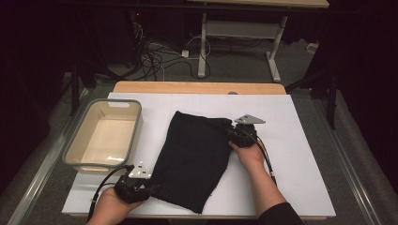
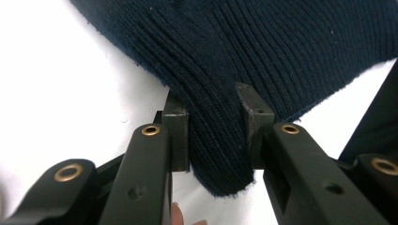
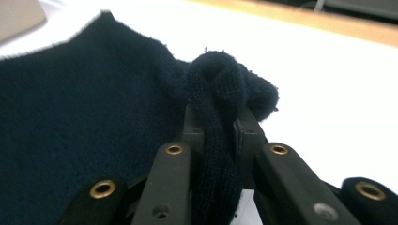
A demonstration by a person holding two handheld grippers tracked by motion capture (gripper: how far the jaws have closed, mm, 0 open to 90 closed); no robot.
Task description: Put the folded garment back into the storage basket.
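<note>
- The white table top (image 1: 291, 154) carries the whole job, and most of it lies bare around the two hands.
- The dark knitted cloth (image 1: 195, 157) lies spread between the two pairs of jaws, flat in its middle, with a corner gathered into each. In my judgement the grasping step is done and the lifting, folding or moving of the cloth is all yet to come.
- The grey bin (image 1: 80, 140) stands well off to the outer side of the left jaws, beyond the cloth's edge. Nothing lies in it as far as the high view tells; if the cloth is meant for it, that part is not begun.
- The left gripper (image 2: 212, 115) holds the near corner: a ribbed fold of the knit runs between its jaws, pinched from both sides, with the corner's tip hanging back behind the pads.
- The right gripper (image 3: 218, 124) holds the far corner: its jaws are closed tight on a bunched roll of the knit, which bulges out just ahead of the tips.
</note>
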